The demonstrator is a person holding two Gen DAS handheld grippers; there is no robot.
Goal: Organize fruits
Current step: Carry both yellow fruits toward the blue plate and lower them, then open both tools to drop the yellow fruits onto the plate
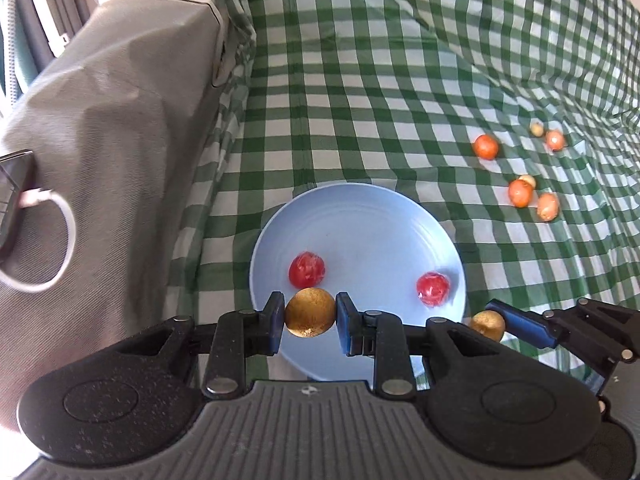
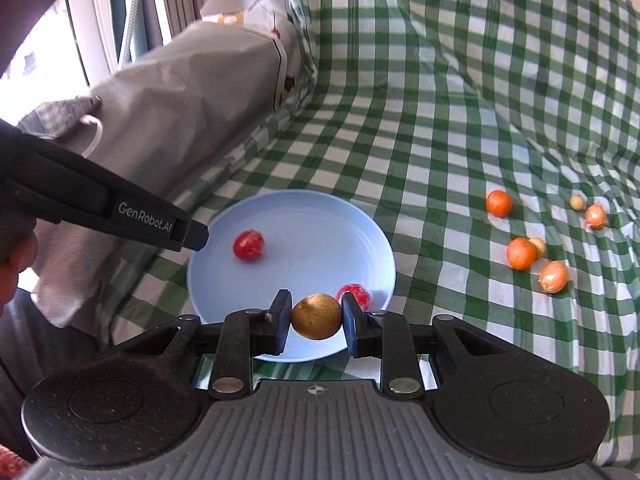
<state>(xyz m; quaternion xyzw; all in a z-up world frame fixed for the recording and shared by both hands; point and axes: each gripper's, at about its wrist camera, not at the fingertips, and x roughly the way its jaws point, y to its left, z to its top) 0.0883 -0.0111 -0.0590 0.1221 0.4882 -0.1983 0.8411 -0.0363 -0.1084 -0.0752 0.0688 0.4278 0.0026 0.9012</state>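
My left gripper (image 1: pixel 310 317) is shut on a golden-brown round fruit (image 1: pixel 310 308), held just above the near edge of a light blue plate (image 1: pixel 360 220). Two red fruits (image 1: pixel 307 269) (image 1: pixel 433 289) lie on the plate. At the plate's right rim, a blue pad (image 1: pixel 520 322) of my right gripper presses a second golden-brown fruit (image 1: pixel 487 325). In the right wrist view, my right gripper (image 2: pixel 316 322) is shut on that fruit (image 2: pixel 316 314) over the plate (image 2: pixel 300 216). The left gripper's black body (image 2: pixel 120 212) reaches in from the left.
Several orange fruits (image 1: pixel 486 147) (image 1: pixel 520 193) and small pale ones (image 1: pixel 537 129) lie loose on the green checked cloth (image 1: pixel 360 80), right of the plate. A grey covered bulk (image 1: pixel 120 140) rises on the left, with a phone and white cable (image 1: pixel 60 216) on it.
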